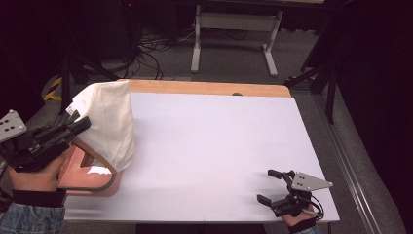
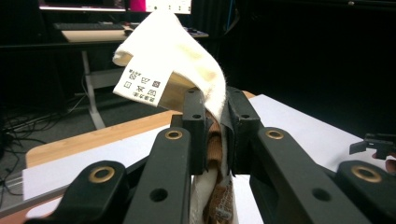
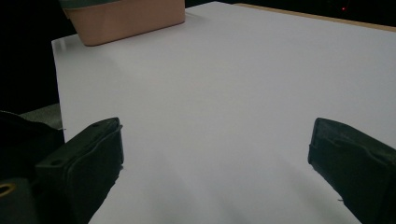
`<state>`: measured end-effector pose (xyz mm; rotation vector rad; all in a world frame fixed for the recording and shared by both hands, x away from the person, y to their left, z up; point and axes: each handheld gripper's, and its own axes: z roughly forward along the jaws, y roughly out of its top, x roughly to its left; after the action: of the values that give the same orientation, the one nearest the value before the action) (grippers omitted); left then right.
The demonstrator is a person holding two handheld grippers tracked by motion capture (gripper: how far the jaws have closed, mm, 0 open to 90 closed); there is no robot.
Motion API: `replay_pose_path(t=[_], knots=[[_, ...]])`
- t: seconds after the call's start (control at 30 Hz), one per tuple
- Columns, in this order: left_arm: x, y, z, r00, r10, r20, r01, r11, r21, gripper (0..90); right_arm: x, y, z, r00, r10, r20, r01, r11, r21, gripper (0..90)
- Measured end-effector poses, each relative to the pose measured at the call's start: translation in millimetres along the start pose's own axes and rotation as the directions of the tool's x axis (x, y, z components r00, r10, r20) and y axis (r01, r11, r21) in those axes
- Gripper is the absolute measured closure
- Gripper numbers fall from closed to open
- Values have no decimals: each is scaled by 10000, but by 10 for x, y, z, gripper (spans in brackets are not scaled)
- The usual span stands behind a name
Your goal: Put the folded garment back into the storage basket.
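From the high view, I see my left gripper at the table's left edge, its jaws pinched on a cream cloth. The cloth hangs lifted over a pink basket at the near left corner. My right gripper rests at the near right corner, well apart from the cloth, jaws spread.

In the left gripper view, the jaws press together on the cloth, which rises above them and folds over; a white care label hangs from it.

In the right gripper view, the jaws stand wide apart over bare white table, with the basket far off at the top left.
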<state>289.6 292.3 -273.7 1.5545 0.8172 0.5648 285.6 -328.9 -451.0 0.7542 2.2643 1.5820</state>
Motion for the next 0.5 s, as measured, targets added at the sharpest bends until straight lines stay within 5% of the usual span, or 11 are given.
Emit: replay_pose_path(t=[0.5], knots=[[161, -38, -237, 9970, 26, -774, -17, 9999, 110, 812, 2, -3, 11, 10000, -2, -3, 2, 10000, 56, 39]])
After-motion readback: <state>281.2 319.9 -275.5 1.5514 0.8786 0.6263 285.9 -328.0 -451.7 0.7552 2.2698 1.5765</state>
